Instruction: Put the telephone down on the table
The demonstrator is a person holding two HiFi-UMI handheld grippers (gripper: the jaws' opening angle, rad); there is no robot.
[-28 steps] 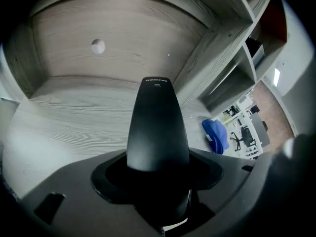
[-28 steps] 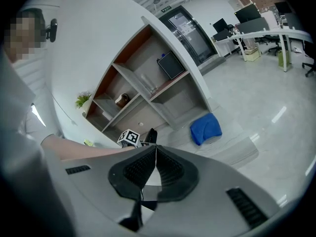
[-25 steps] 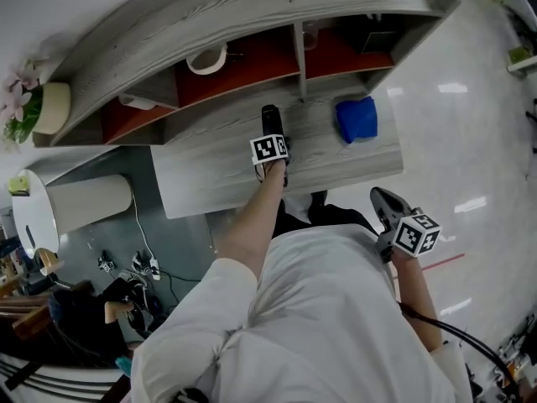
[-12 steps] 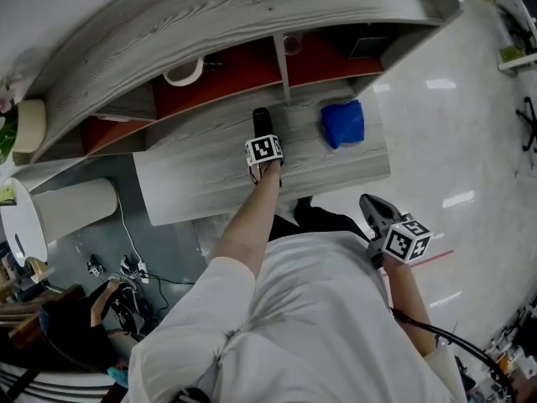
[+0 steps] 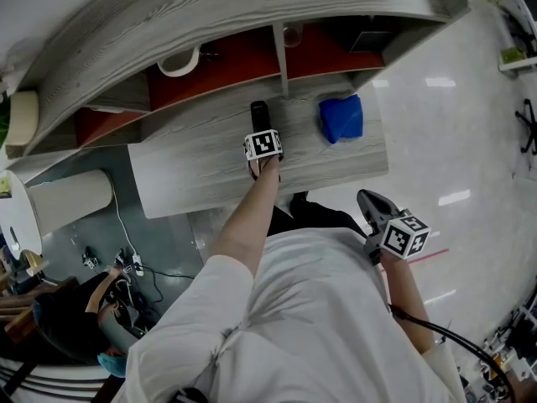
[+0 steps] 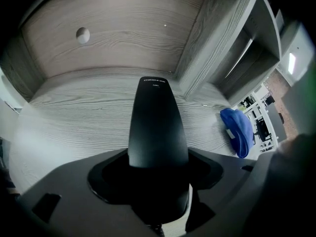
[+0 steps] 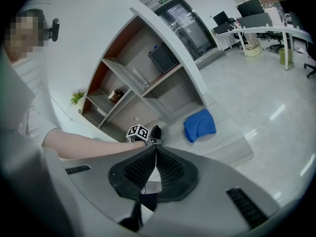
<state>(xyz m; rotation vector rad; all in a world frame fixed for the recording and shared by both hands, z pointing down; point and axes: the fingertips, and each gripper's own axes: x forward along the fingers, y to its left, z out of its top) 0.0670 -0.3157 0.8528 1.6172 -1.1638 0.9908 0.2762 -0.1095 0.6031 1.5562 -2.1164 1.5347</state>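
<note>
Both grippers were accounted for: the telephone point(image 6: 157, 122) was clamped in the left gripper point(image 5: 262, 137) and had been lowered close over the table point(image 5: 185, 175) (contact could not be made out), so release was judged near. The right gripper point(image 7: 154, 151) was held with jaws together, empty.

An office: desks point(image 7: 266, 29) with monitors point(image 7: 251, 6), glass doors point(image 7: 190, 21), polished floor point(image 7: 256, 93).

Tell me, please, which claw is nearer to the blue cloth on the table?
Left. The left claw, gripping the telephone, is over the table beside the blue cloth; the right claw is off the table, over the floor.
</note>
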